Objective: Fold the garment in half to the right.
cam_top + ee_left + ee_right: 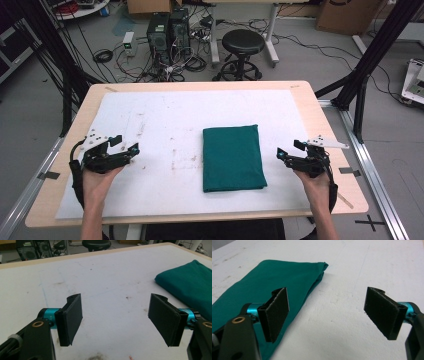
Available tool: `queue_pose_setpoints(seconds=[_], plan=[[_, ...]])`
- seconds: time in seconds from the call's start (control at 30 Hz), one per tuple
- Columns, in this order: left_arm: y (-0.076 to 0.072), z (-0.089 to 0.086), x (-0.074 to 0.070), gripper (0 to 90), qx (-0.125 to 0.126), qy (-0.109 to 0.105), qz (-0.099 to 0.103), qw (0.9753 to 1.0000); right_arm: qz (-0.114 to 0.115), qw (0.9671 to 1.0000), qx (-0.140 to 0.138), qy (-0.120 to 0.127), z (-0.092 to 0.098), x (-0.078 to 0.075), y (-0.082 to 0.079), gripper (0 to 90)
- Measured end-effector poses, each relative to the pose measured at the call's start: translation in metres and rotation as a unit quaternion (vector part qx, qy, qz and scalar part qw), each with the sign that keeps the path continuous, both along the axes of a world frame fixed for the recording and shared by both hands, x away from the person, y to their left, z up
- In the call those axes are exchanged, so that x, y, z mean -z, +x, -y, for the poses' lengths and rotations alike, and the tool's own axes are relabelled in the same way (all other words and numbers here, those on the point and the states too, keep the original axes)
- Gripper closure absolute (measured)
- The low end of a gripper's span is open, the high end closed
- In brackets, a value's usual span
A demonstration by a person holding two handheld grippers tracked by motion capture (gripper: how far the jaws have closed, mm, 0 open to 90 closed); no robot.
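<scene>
High view shows my two hands coming in at the near edge of the counter [320, 107], a pale wooden top with rounded corners under a white, scuffed sheet [150, 125]. My left gripper [126, 145] sits at the left over the sheet, my right gripper [290, 150] at the right, each a black frame with a grey three-cornered plate on top. Between them, nearer my right one, lies the green cloth [233, 157], folded into a flat, neat rectangle with soft edges, resting on the sheet and apart from both sets of jaws.

Left gripper view: my jaws stand wide apart, two flat black pads with a matte face on turquoise metal collars, holding nothing. Past them the sheet is grainy and smudged, and the cloth lies off at the right.

Right gripper view: my jaws here gape wide too, felt-like pads with frayed pale edges, empty. The cloth's woven fabric lies behind the left pad, its layered fold showing at the far corner.

Beyond the counter stand a round black stool [243, 42] and computer towers [167, 30] among loose cables on the grey floor.
</scene>
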State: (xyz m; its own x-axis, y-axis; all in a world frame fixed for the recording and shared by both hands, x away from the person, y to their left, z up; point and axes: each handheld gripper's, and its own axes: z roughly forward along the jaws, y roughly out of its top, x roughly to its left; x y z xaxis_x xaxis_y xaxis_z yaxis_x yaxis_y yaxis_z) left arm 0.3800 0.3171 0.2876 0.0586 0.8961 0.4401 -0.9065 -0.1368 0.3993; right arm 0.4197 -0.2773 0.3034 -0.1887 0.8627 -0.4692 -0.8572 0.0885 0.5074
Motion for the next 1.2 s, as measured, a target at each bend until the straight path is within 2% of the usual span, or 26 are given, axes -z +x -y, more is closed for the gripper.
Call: queue_pose_setpoints(seconds=[0.2,1.2], plan=[[-0.001,-0.009,0.004,27.5,-0.002,-0.007,0.000,1.0000,-0.009,0.9999,0.008,-0.005,-0.005,-0.002,0.003,20.6],[0.003,-0.009,0.005,27.6,-0.006,-0.005,-0.006,1.0000,-0.005,0.9998,0.010,-0.015,-0.010,-0.002,0.002,20.6]])
